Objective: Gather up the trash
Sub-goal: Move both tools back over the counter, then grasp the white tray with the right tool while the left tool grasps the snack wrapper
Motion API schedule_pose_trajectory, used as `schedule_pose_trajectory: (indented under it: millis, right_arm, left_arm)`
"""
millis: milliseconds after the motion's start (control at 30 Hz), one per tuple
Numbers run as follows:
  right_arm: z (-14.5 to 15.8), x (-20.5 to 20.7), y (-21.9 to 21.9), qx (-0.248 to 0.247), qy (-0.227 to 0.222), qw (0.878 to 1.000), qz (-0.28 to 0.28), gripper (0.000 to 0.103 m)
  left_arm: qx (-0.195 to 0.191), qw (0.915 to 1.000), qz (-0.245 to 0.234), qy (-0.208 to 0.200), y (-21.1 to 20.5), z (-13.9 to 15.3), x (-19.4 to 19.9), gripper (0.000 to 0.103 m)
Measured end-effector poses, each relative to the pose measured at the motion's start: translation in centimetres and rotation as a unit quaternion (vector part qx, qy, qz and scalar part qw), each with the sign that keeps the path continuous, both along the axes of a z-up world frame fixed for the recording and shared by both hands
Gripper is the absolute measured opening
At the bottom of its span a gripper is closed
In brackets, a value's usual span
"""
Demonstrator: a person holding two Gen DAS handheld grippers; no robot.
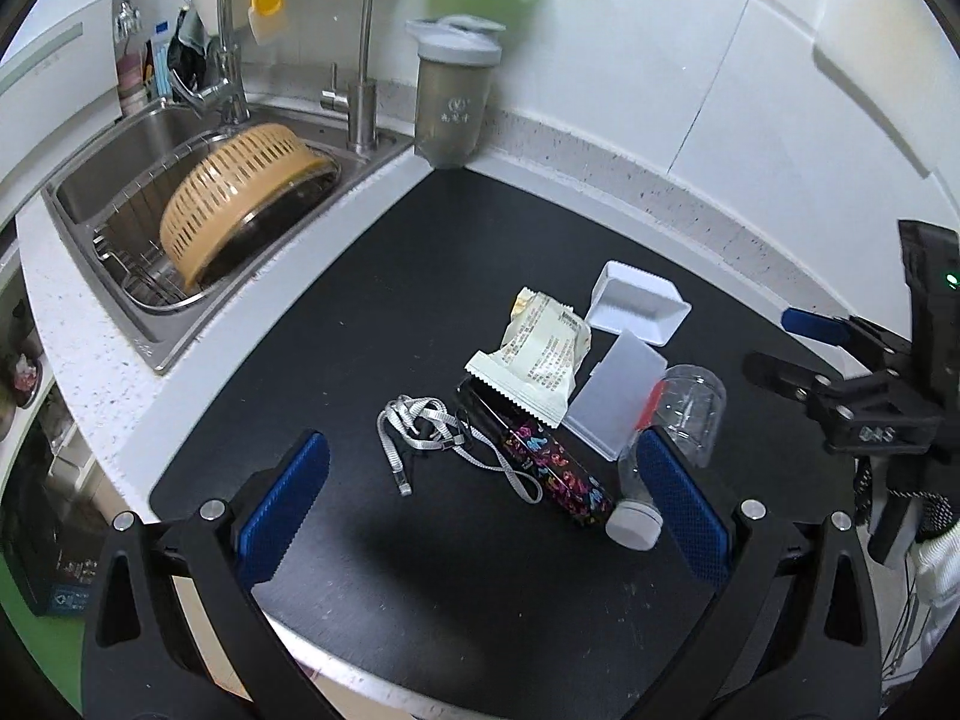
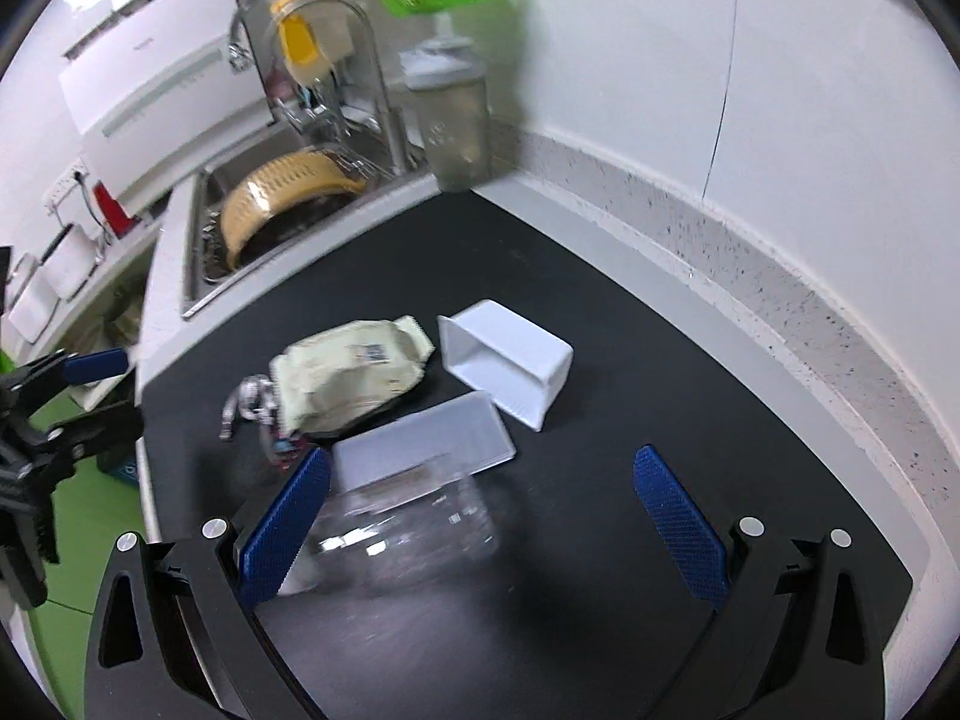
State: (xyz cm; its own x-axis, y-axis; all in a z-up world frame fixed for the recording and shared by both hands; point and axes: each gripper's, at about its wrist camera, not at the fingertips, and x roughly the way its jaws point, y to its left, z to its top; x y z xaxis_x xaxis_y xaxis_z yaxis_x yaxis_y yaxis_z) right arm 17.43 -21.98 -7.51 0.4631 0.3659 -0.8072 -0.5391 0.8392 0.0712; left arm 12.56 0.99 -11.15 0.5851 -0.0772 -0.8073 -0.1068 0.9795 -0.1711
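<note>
a: where was the trash?

b: piled mid-mat: snack wrapper (image 1: pixel 540 354), clear bottle (image 2: pixel 408 516), white tub (image 2: pixel 510 360). my right gripper (image 2: pixel 480 516) hung over the bottle, jaws wide, empty, left pad just beside it.

a: advice?

b: i judged centring on the bottle's body best, then closing gently. left gripper (image 1: pixel 480 504) was wide too, holding nothing.
</note>
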Motion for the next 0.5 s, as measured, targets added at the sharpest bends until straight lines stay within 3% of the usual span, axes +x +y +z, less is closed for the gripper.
schedule_pose_trajectory:
  millis: [233, 367, 433, 500]
  right_arm:
    - [-2.7, 3.3, 0.2, -0.005, 0.014, 1.0, -0.005, 0.096]
    - [-4.1, 5.0, 0.5, -0.009, 0.031, 0.999, -0.005, 0.07]
    - [-4.9, 5.7, 0.7, -0.01, 0.041, 0.999, -0.003, 0.063]
    - [-5.4, 6.1, 0.9, -0.013, 0.048, 0.999, -0.001, 0.046]
  left_arm:
    - [-0.007, 0.9998, 0.008, 0.016, 0.4, -2.1, 1.4, 0.1]
    - [-0.011, 0.9996, 0.013, 0.022, 0.8, -3.1, 2.0, 0.1]
    - [-0.013, 0.9995, 0.015, 0.024, 0.9, -3.5, 2.2, 0.1]
    - [-0.014, 0.9994, 0.016, 0.027, 1.0, -3.9, 2.5, 0.1]
